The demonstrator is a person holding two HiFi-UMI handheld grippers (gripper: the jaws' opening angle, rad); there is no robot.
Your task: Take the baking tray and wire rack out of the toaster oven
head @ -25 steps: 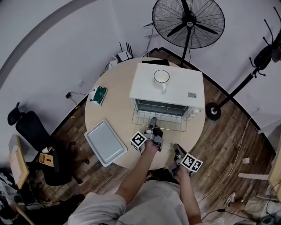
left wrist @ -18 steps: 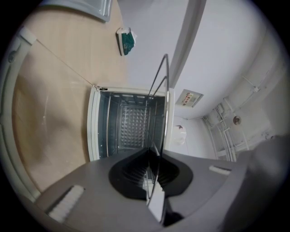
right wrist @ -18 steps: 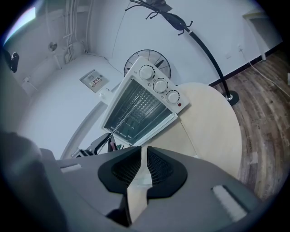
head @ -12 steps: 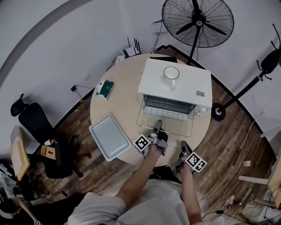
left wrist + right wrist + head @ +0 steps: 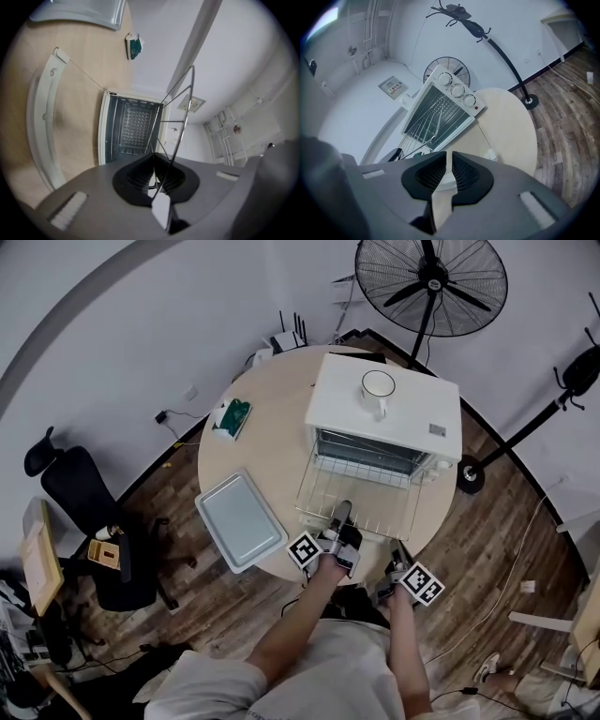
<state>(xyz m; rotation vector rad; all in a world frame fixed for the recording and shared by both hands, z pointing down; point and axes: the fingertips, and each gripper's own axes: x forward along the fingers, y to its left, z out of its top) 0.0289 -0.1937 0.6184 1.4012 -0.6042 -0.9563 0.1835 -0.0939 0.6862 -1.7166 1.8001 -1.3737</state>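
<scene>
The baking tray (image 5: 239, 519) already lay on the table (image 5: 272, 427). The wire rack (image 5: 361, 498) stood largely out of the toaster oven (image 5: 389, 413), not yet set down. The left gripper (image 5: 343, 513) was clamped on its front wire, and the right gripper (image 5: 395, 562) was closed and empty.

Grey baking tray (image 5: 241, 519) flat beside toaster oven (image 5: 386, 413), wire rack (image 5: 361, 498) sticking out front.

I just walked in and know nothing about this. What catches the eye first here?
A white toaster oven stands open on the round table, and the left gripper is shut on the front edge of a wire rack sticking out of it. A grey baking tray lies on the table to the left, and a big black fan stands behind.
</scene>
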